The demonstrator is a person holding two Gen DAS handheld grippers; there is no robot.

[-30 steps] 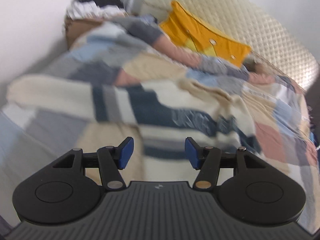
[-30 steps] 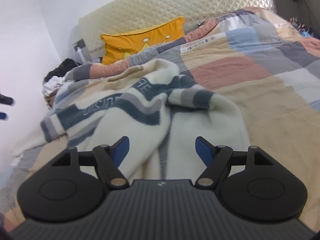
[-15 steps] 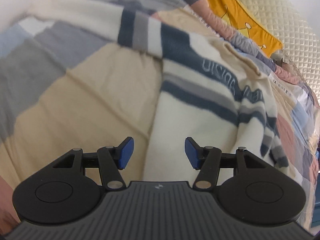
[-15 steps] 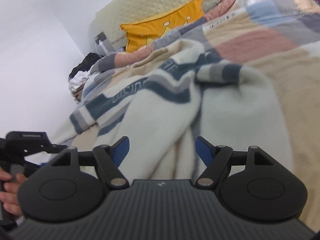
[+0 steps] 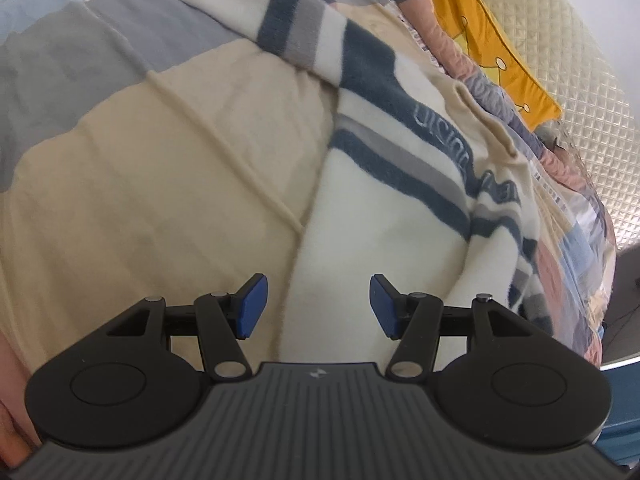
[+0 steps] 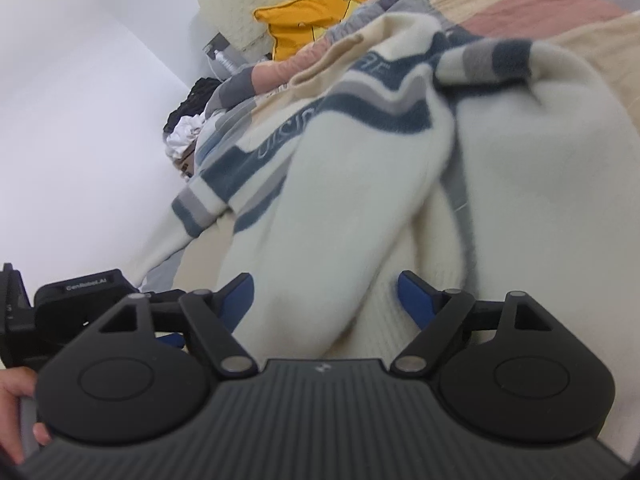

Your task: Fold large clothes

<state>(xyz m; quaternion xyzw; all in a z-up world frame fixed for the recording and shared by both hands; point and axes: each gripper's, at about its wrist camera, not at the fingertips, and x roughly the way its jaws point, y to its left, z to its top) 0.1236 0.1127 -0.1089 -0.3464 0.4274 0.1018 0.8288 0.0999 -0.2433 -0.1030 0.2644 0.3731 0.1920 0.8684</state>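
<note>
A cream sweater [image 5: 384,216] with navy and grey stripes lies crumpled on a patchwork bedspread [image 5: 140,184]. My left gripper [image 5: 317,294] hangs open just above the sweater's left edge, its blue pads clear of the cloth. In the right wrist view the sweater [image 6: 360,208] bulges up between the fingers of my right gripper [image 6: 324,288]. Its jaws are opening and the pads do not press on the cloth. The left gripper's black body [image 6: 80,292] and a hand [image 6: 16,408] show at the lower left of that view.
A yellow cushion [image 6: 332,12] leans on the quilted headboard [image 5: 580,80] at the far end of the bed. A heap of dark and white clothes [image 6: 188,132] sits by the white wall [image 6: 80,80]. The bedspread [image 6: 560,4] runs on to the right.
My left gripper has dropped towards the bed and rolled, and now sits close over the sweater's edge. My right gripper has sunk nearer the sweater and its jaws stand wider. The left gripper has entered the right view.
</note>
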